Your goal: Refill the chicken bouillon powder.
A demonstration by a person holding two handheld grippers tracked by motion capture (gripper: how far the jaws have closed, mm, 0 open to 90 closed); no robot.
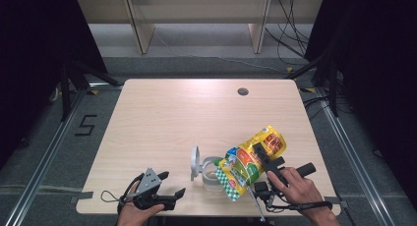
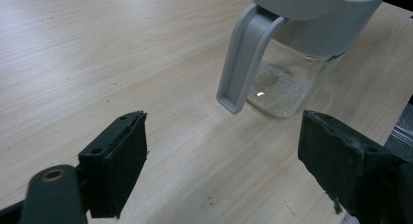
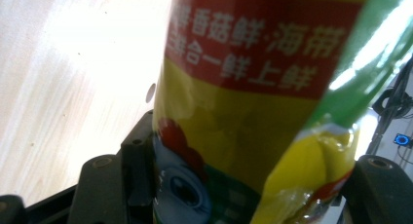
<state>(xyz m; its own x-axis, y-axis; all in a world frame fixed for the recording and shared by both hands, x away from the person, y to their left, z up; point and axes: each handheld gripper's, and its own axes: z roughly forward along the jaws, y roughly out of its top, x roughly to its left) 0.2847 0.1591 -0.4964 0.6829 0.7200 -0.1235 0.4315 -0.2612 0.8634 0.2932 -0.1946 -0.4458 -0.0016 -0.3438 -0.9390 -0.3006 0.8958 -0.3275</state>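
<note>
- Yellow, with red and green print, the bag (image 1: 252, 159) is clamped between the jaws of the right gripper (image 1: 259, 157), which press on it from both sides.
- It hangs tilted above the table (image 1: 162, 118), near the front edge and right of the middle, its lower end dipping toward the open mouth of the jar (image 1: 212, 174).
- In the right gripper view the bag (image 3: 253, 112) stands close between the two black jaws, with red lettering across its upper part.
- Glass below and grey plastic on top, the jar stands on the table just left of the bag, close to the front edge.
- Its lid (image 1: 195, 162) is flipped up on the left side.
- In the left gripper view the jar (image 2: 287, 83) shows a grey handle (image 2: 243, 58) hanging down its side and something pale and grainy at the bottom.
- At the front left corner the left gripper (image 1: 172, 184) rests low over the table, jaws spread wide with nothing between them, pointing toward the jar and well apart from it.
- A hand (image 1: 140, 213) holds it from the front edge.
</note>
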